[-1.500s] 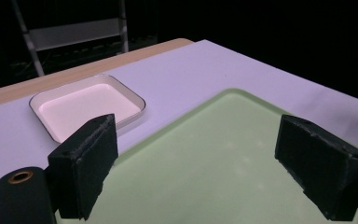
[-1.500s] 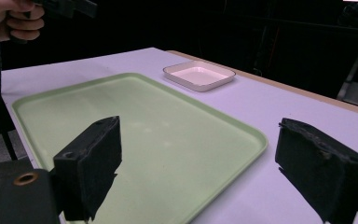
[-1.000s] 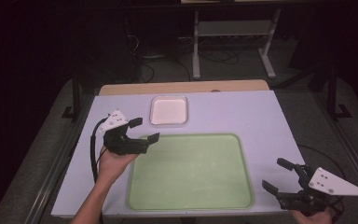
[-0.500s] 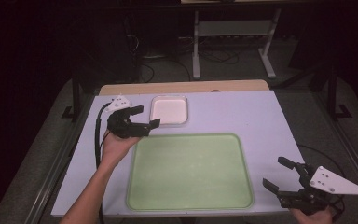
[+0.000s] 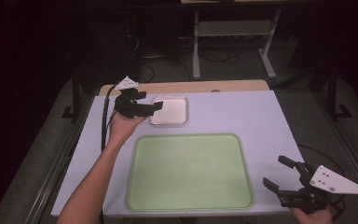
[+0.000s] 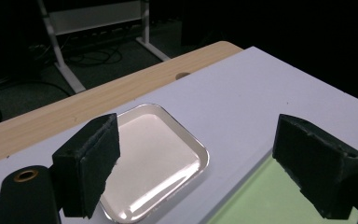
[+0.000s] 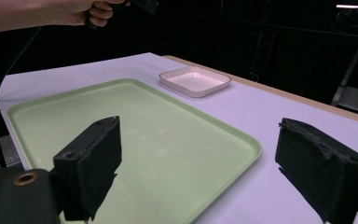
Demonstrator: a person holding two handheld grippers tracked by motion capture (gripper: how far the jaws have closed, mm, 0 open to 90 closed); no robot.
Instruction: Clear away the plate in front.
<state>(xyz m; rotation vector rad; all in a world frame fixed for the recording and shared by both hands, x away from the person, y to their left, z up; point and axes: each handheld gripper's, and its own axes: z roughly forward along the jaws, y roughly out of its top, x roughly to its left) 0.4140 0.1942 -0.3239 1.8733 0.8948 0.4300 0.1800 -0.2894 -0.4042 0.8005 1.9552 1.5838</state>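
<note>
Currently the left gripper [image 5: 153, 106], jaws spread wide and holding nothing, hovers at the left edge of the small shallow white square dish with rounded corners [image 5: 170, 111], which lies flat behind the large pale-green rectangular tray [image 5: 189, 171]. Risk: a jaw striking the low rim could skid or tip the dish. Being nearly square, it shows no marked long axis. The right gripper [image 5: 281, 175] idles, unclenched and empty, beside the tray's near right corner.

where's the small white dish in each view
High view: the small white dish sits upper centre, just beyond the green tray, at the left claw.
Left gripper view: lower centre-left, partly behind the near jaw.
Right gripper view: upper centre, past the tray's far edge.
Shared landmark: the green tray.
</note>
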